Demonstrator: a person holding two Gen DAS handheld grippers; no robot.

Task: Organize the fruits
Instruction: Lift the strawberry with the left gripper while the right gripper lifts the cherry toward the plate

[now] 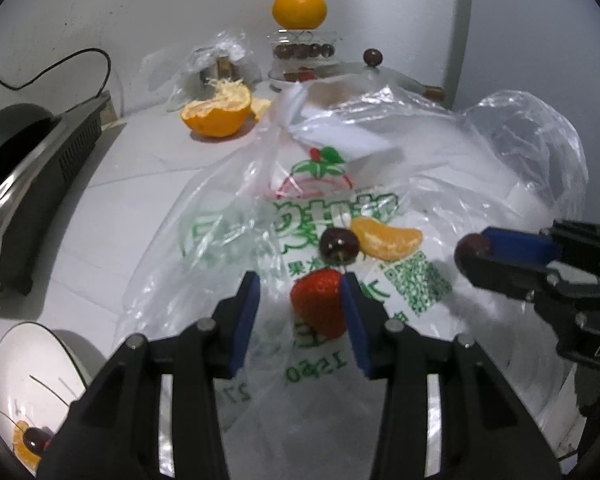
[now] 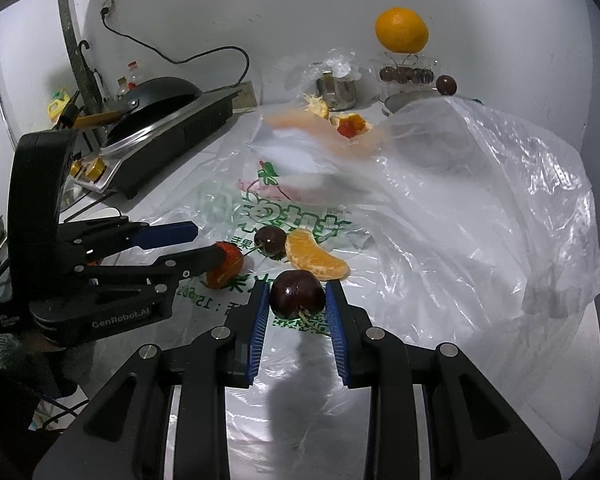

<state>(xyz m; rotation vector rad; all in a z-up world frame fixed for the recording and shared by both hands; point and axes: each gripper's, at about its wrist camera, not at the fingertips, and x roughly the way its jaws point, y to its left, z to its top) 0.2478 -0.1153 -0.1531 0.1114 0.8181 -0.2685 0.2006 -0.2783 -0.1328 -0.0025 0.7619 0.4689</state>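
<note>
A red strawberry [image 1: 318, 300] lies on a clear plastic bag [image 1: 228, 240] with green print. My left gripper [image 1: 300, 280] is open around it: the right pad touches the berry and the left pad stands clear. In the right wrist view the left gripper [image 2: 210, 243] reaches in from the left, its lower finger across the strawberry [image 2: 230, 270]. My right gripper [image 2: 298, 286] is shut on a dark cherry [image 2: 297, 294] held just above the bag [image 2: 460, 200]. A loose cherry [image 1: 339, 245] and an orange segment [image 1: 388, 238] lie side by side just beyond the strawberry.
A whole orange [image 1: 300, 6] sits on a clear box of cherries [image 1: 304, 51] at the back wall. Orange peel [image 1: 218, 110] lies in front of it. A cooker with a wok [image 1: 40, 152] lines the left. A white plate [image 1: 24, 380] at lower left holds a cherry and a segment.
</note>
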